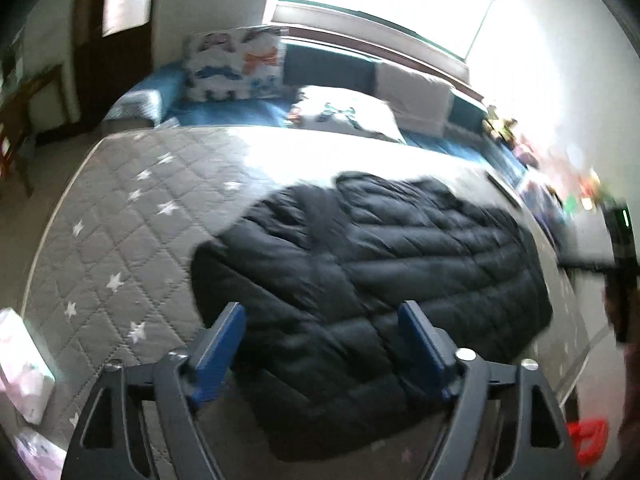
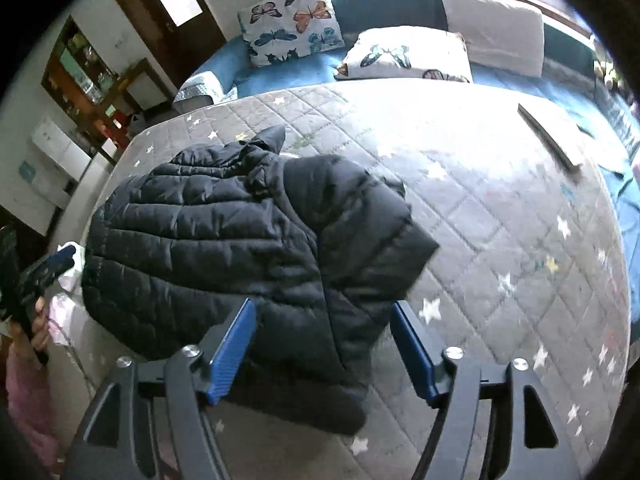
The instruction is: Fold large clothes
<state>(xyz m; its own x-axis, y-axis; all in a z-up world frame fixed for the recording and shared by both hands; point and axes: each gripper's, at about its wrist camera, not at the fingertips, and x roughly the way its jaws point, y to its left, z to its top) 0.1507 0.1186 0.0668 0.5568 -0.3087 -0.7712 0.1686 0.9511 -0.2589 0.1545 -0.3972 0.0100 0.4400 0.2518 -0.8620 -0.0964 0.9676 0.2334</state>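
A black puffer jacket (image 1: 380, 248) lies folded into a thick bundle on a grey quilted cover with white stars (image 1: 120, 240). In the left wrist view my left gripper (image 1: 320, 308) hovers open over the jacket's near edge, its blue pads apart and nothing pressed between them. In the right wrist view the jacket (image 2: 240, 232) sits left of centre, a sleeve end sticking out toward the right. My right gripper (image 2: 324, 305) is open above its near edge, holding nothing. The left gripper (image 2: 52, 268) also shows at the left edge, held by a hand.
Butterfly-print pillows (image 2: 292, 24) and a white cushion (image 2: 496, 36) rest on a blue couch behind the quilt (image 2: 500, 220). A flat dark slab (image 2: 548, 140) lies at the quilt's far right. Pink-white packets (image 1: 20, 364) sit at the near left edge. A bright window is behind.
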